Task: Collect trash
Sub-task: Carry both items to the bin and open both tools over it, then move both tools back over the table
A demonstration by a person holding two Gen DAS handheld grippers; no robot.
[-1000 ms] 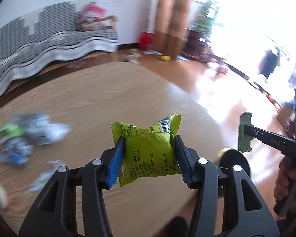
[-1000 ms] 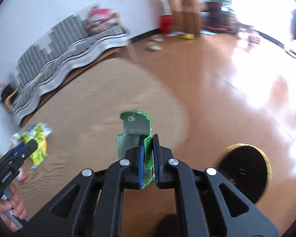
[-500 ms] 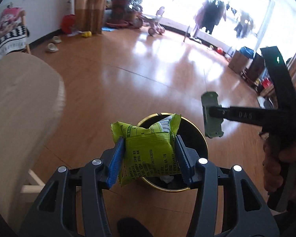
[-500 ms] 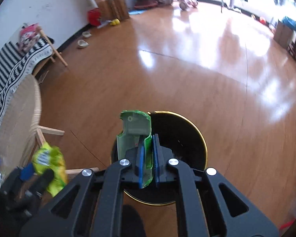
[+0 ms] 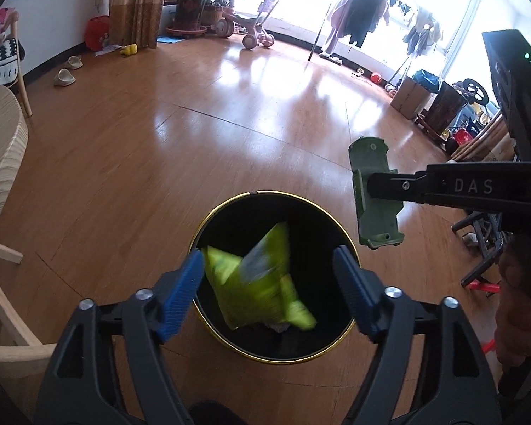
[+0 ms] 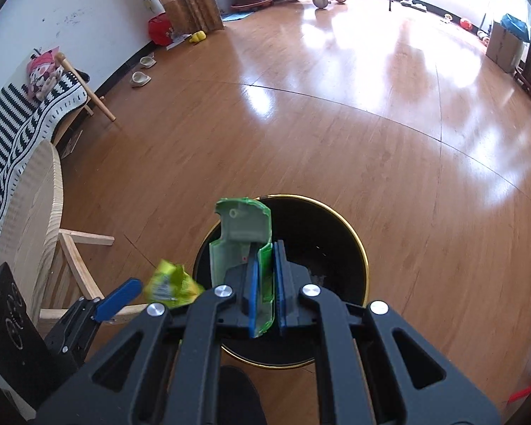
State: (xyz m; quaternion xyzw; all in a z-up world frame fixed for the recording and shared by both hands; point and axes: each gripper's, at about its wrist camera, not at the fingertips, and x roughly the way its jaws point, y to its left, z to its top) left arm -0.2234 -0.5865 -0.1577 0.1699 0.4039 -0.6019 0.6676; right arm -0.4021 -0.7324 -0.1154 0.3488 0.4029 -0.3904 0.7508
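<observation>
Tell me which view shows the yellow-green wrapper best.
Left wrist: the wrapper falls free between the open left gripper's fingers, over the bin. The right wrist view shows it small and partly hidden behind the right gripper.

Both wrist views steeply above bin (image 5: pixel 230 205)

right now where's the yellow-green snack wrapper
In the left wrist view the yellow-green snack wrapper is loose between the open left gripper fingers, which have just been opening, above the mouth of the gold-rimmed black bin.
</observation>
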